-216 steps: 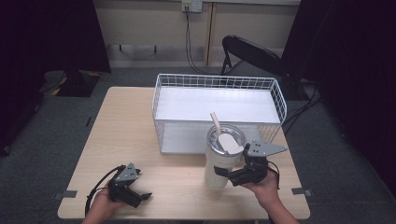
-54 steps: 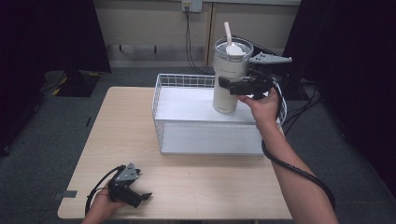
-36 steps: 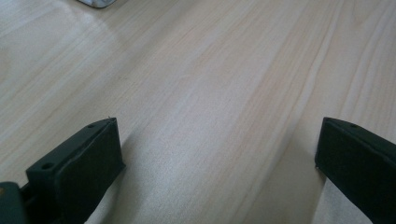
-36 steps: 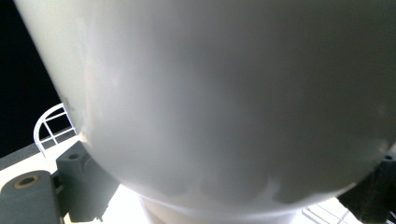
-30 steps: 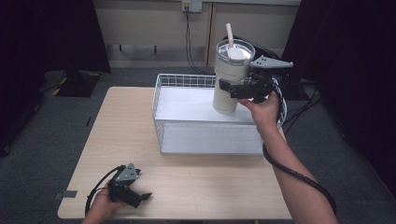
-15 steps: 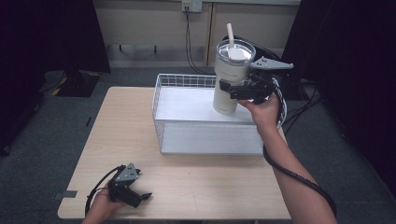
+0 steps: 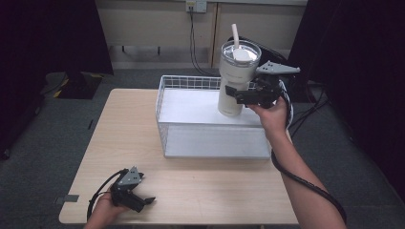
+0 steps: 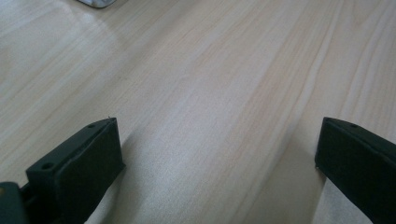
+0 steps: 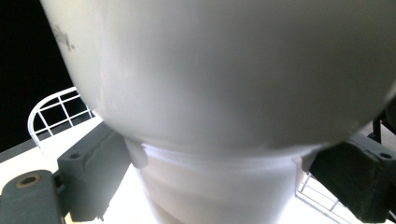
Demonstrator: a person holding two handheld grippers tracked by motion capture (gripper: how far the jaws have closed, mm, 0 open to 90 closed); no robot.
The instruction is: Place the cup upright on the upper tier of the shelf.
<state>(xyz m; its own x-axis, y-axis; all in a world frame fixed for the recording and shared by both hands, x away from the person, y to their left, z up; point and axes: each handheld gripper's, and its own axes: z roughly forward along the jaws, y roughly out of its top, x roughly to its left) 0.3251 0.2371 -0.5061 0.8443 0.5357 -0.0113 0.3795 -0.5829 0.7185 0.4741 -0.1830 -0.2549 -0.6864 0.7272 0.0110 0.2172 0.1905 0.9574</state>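
The left claw looks down along its two black jaws at a pale wooden worktop. The jaws stand wide apart, one rising at the lower left edge and the other at the lower right, with bare wood grain between them and nothing held. Each jaw casts a soft shadow on the wood. At the top left edge sits the corner of a pale grey thing, too cropped to identify.
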